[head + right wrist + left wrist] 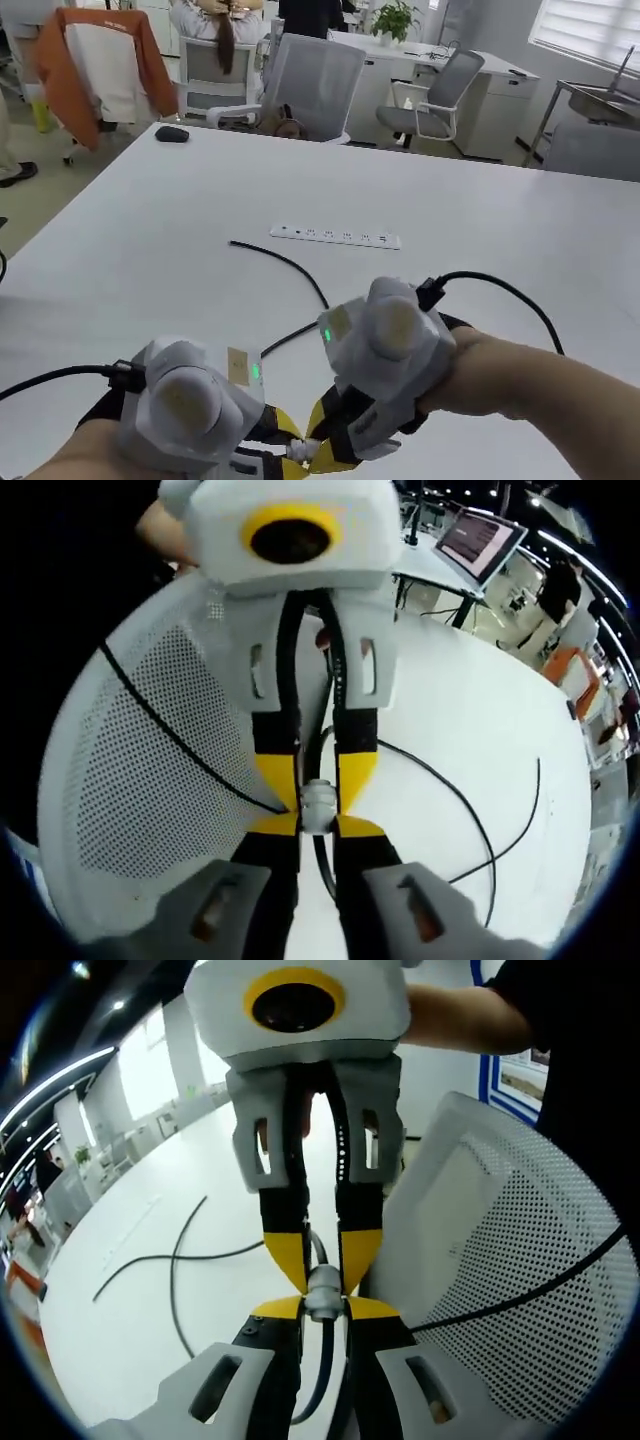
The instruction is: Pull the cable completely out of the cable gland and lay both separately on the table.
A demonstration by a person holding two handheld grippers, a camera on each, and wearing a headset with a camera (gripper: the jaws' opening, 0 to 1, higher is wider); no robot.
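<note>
Fingers: left gripper [325,1310] and right gripper [318,825] meet tip to tip. Each pair of fingers [375,1308] is drawn almost fully together, kept apart only by the part between them.
Hold: both pairs bear on the cable gland [323,1295] from opposite ends. Whether one pair pinches the cable rather than the gland body, I cannot tell.
Cable gland: small, pale and metallic-looking. It appears to be held just above the near edge of the tabletop [480,220], low in the head view between the two grippers.
Cable: the black cable [290,265] is not yet out. It runs through the gland and on between each gripper's own fingers. Its loose length lies curved on the tabletop and crosses itself in the left gripper view.
Axis: the gland's long axis lies along the line from one gripper to the other, roughly side to side before the person and about parallel to the tabletop. The cable leaves both ends along that line.
Risk, grip: if both pairs sit on the gland body, pulling apart would likely slip off it and free nothing.
Risk, angle: a pull off the axis would probably bind the cable in the seal.
Risk, tail: the loose length may drag or snag where it crosses itself, near the power strip [335,237].
Risk, release: a sudden freeing could send the gland off the near edge.
</note>
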